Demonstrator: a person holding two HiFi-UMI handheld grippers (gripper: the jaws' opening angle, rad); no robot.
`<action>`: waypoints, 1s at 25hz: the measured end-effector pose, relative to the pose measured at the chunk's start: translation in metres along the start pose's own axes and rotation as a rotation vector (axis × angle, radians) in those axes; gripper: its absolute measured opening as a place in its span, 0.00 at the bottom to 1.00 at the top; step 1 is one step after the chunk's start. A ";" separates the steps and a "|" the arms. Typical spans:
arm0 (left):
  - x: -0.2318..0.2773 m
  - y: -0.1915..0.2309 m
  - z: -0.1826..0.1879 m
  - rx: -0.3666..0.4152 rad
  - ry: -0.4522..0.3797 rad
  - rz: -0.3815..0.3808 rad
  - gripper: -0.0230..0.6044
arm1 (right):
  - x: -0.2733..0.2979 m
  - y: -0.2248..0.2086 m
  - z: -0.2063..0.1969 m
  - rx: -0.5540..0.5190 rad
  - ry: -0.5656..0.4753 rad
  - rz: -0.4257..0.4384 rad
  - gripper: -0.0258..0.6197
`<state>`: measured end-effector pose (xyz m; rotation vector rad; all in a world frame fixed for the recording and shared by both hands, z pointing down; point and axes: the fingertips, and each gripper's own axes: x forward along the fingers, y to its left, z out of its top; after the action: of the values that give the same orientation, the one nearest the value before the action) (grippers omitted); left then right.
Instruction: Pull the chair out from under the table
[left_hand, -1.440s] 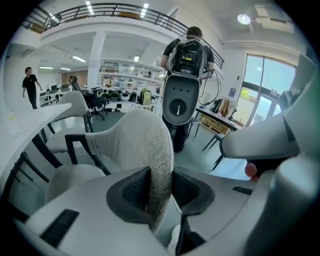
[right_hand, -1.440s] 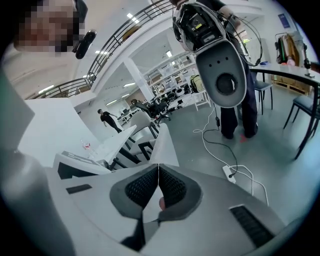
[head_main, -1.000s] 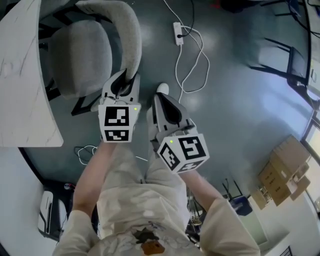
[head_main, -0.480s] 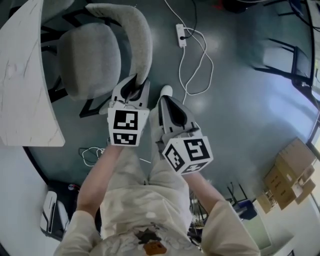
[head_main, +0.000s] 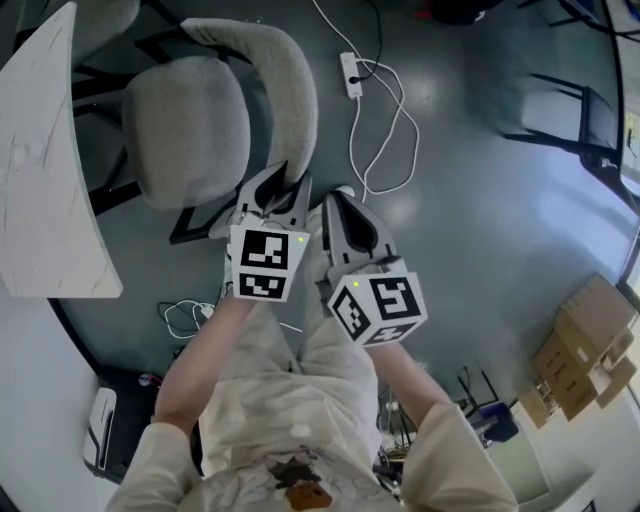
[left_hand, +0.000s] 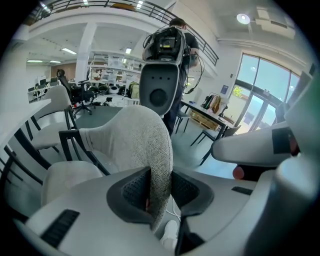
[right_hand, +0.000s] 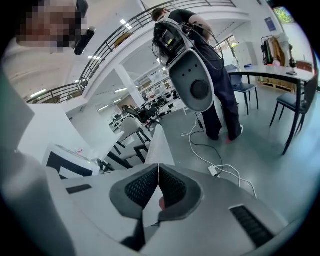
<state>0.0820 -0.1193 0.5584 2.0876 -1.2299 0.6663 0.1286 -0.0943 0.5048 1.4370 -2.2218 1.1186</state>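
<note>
Left gripper view, chair backrest clamped between jaws

A large open-plan office or lab hall: rows of desks with swivel chairs, a mezzanine railing, glass doors, and a polished grey floor with a power strip and cardboard boxes.

The floor under me was dark, glossy grey. On it stood the grey chair, just beside the white table that stood along its left side. Beyond the chair lay a power strip, and its white cable looped back toward my feet. A thin cord lay tangled near the table's near corner. Cardboard boxes, stacked I think, sat far to the right.
</note>
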 end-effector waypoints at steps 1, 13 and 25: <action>0.002 -0.005 0.000 0.001 0.001 -0.005 0.20 | -0.001 -0.003 0.002 0.001 -0.003 0.000 0.06; 0.031 -0.067 0.008 0.006 0.018 -0.050 0.20 | -0.019 -0.053 0.023 0.013 -0.028 -0.015 0.06; 0.051 -0.122 0.009 0.035 0.038 -0.101 0.20 | -0.050 -0.101 0.029 0.048 -0.069 -0.051 0.06</action>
<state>0.2147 -0.1096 0.5565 2.1401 -1.0921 0.6822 0.2445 -0.1043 0.5022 1.5650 -2.2045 1.1291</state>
